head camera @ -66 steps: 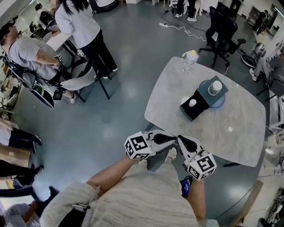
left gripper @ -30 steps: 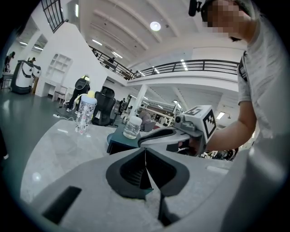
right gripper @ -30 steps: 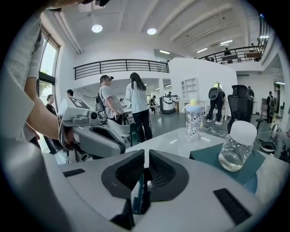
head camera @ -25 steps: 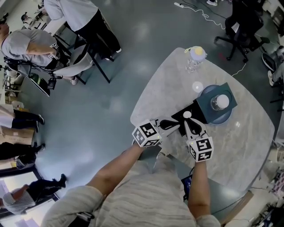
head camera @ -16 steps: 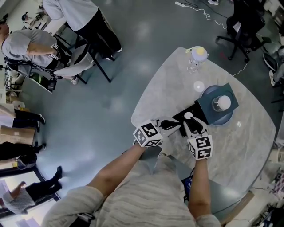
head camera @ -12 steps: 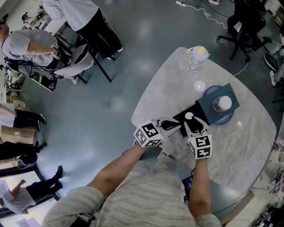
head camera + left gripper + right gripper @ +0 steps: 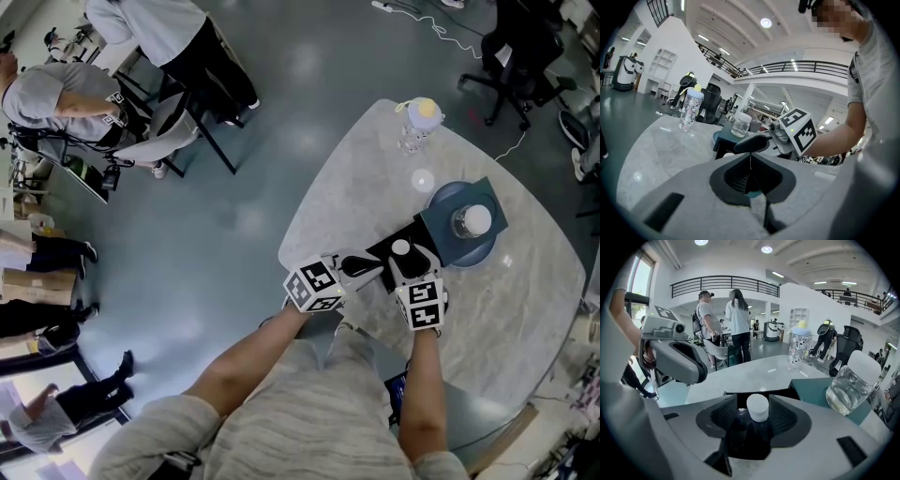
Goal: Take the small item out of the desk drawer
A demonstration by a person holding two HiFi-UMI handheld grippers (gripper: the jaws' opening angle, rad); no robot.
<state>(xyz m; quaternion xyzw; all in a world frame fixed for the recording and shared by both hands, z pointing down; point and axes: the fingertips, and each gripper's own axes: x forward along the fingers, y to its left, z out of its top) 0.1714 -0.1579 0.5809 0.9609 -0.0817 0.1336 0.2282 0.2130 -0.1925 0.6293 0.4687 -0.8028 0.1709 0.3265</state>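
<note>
Right gripper [image 7: 758, 414]: jaws opening, set either side of the white item [image 7: 757, 407], pads clear of it.
Item: inside the open black drawer [image 7: 382, 251] on the grey table [image 7: 487, 300].
Left gripper [image 7: 750, 161]: jaws together, empty, just beside the drawer.

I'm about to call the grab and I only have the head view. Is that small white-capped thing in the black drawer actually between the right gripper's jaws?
Observer: Yes. The right gripper view shows a small dark bottle with a white cap standing between the jaws of the right gripper. The jaws are opening and neither pad presses on it.
Operator: Is the left gripper carrying anything?
Observer: No. The left gripper has its jaws together with nothing between them, as its own view shows.
Operator: And the white disc beside the drawer?
Observer: That is the lid of a clear jar, which stands on the teal top.
</note>
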